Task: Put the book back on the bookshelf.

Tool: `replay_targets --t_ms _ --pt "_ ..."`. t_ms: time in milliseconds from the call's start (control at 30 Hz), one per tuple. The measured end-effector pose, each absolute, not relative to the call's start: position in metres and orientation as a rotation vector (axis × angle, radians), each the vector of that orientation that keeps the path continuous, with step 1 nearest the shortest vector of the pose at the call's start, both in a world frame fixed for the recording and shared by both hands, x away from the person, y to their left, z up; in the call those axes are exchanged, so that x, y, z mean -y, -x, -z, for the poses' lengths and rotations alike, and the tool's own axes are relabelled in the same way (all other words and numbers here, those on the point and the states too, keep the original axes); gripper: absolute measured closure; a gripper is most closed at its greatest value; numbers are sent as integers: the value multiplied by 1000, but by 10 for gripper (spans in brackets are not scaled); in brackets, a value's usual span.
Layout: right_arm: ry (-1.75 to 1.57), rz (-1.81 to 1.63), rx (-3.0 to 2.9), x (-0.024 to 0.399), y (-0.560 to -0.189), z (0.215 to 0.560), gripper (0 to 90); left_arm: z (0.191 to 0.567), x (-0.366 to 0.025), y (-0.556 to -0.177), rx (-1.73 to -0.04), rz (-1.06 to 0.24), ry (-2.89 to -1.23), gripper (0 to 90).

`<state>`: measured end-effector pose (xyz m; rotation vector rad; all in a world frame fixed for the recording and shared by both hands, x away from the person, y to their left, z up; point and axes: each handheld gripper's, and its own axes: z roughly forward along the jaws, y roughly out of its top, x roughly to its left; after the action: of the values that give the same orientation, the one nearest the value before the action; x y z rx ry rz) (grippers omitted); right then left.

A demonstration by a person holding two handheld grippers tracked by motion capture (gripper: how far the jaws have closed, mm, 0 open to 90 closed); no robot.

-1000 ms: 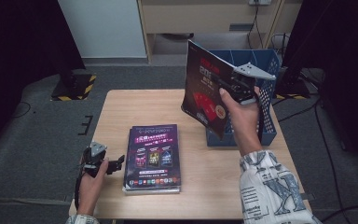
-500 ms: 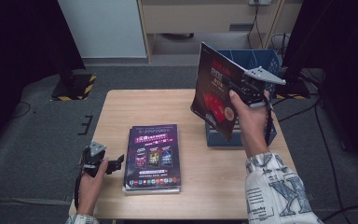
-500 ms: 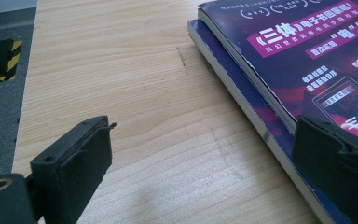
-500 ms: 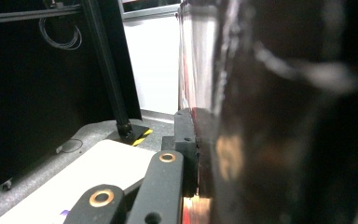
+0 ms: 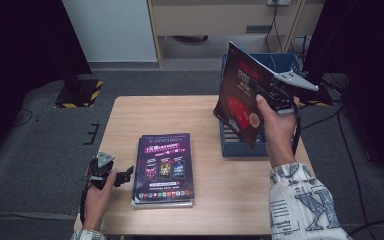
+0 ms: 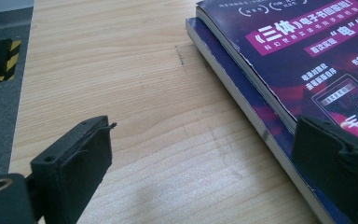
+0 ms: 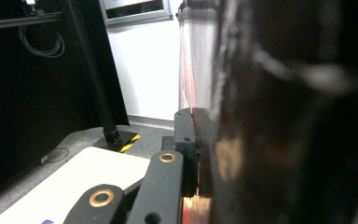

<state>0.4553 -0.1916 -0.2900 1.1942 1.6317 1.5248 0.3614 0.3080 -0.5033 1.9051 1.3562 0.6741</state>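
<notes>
A dark red magazine (image 5: 240, 95) hangs upright over the blue crate (image 5: 240, 147) at the table's right side. My right gripper (image 5: 260, 92) is shut on its edge. In the right gripper view the cover (image 7: 261, 116) stands close before the camera, pinched at the gripper (image 7: 200, 154). A stack of purple magazines (image 5: 164, 167) lies flat on the wooden table (image 5: 155, 115). My left gripper (image 5: 125, 175) rests at the stack's left edge, open and holding nothing. In the left gripper view the stack (image 6: 307, 56) runs past the right jaw of the gripper (image 6: 205, 172).
A black stand with a yellow-and-black striped base (image 5: 80, 92) is on the grey floor beyond the table's left corner. Cables (image 5: 350, 150) trail on the floor at the right. A pale cabinet (image 5: 220, 20) stands at the back.
My right hand has carried the held magazine a little to the right and turned it more upright over the crate. The left gripper has stayed where it was.
</notes>
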Motion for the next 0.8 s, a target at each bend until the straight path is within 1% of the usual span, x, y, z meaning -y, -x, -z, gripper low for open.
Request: replay_targets --t_ms 533,800 --pt "-1214 -1502 -1601 206 -453 290 866 503 -307 -361 -1351 -675 -1912 44" --pt "-1201 -1505 -1606 208 -446 287 865 503 -307 -361 -1351 -676 -1911 44"
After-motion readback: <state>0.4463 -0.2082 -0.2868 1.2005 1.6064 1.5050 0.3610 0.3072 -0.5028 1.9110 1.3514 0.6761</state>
